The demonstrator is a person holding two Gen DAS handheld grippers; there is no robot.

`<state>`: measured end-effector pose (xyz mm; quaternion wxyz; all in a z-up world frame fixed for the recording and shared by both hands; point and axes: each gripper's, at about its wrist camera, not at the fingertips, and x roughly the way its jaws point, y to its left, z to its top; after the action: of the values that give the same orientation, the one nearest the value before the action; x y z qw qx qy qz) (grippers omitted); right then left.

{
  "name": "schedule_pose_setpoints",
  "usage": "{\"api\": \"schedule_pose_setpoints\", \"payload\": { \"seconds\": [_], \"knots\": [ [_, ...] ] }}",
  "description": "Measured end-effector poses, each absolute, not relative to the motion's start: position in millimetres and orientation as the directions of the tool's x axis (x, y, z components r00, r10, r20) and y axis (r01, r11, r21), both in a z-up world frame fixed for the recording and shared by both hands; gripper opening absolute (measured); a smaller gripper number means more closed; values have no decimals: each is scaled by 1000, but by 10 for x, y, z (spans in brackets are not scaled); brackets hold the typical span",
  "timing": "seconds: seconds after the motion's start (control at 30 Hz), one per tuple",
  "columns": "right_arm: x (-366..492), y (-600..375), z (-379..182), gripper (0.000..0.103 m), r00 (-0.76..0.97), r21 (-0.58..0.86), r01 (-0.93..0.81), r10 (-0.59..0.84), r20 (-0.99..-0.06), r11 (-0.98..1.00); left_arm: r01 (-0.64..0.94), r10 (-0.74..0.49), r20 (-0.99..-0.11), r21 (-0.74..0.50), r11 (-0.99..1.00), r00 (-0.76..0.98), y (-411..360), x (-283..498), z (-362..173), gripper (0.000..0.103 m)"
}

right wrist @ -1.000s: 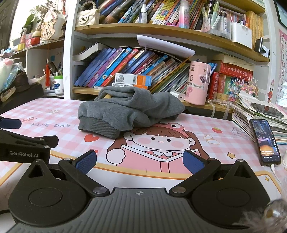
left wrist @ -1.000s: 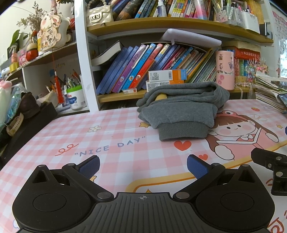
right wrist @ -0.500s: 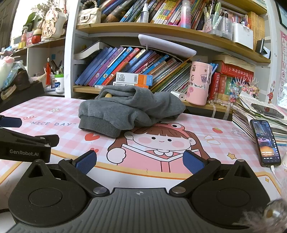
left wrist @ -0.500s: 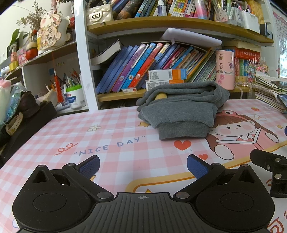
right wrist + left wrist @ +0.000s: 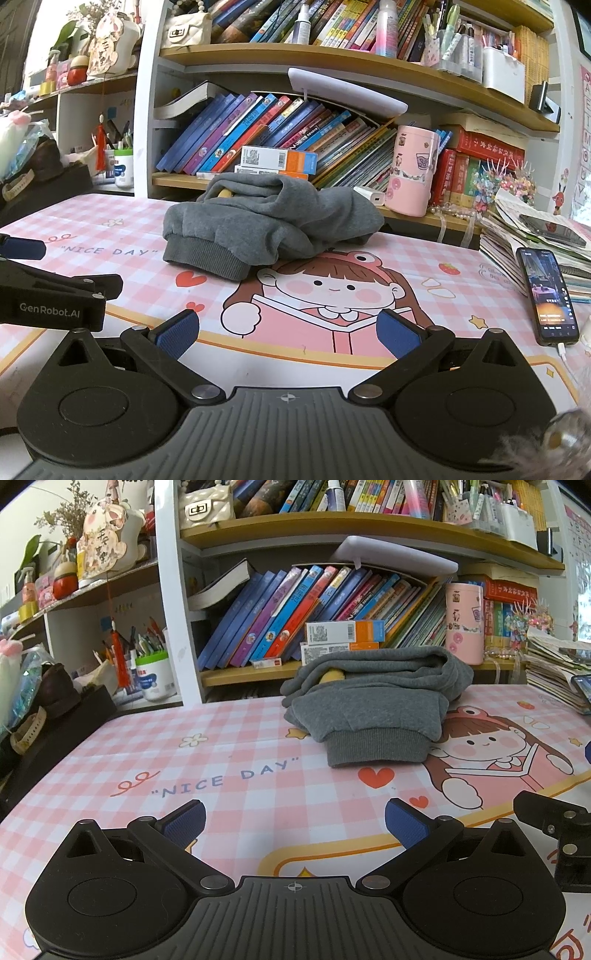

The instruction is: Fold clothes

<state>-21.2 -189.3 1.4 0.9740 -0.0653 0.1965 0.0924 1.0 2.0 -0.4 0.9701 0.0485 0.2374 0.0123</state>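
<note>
My left gripper and right gripper both hang wide apart and empty, low over the pink checked mat. The grey sweatshirt lies bundled at the far side, near the bookshelf. It looks soft, thick and floppy; I'd pinch the ribbed hem, 1 gripper per corner.

"NICE DAY" on mat ("GenRobot.AI", left gripper)

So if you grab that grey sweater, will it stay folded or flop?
Probably flop: the grey sweater is soft cloth lying in loose, sagging folds. It likely won't slide far when pushed; it would bunch up. Its ribbed hem looks thicker and easier to pinch.
</note>
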Motion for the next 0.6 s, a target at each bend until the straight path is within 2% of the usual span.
{"api": "schedule_pose_setpoints", "payload": {
  "seconds": [0.6],
  "knots": [
    [-200,-1888,12,103,903,-95,-209,155,-400,973,7,37,-457,95,995,888,19,9,-8,103]
  ]
}}
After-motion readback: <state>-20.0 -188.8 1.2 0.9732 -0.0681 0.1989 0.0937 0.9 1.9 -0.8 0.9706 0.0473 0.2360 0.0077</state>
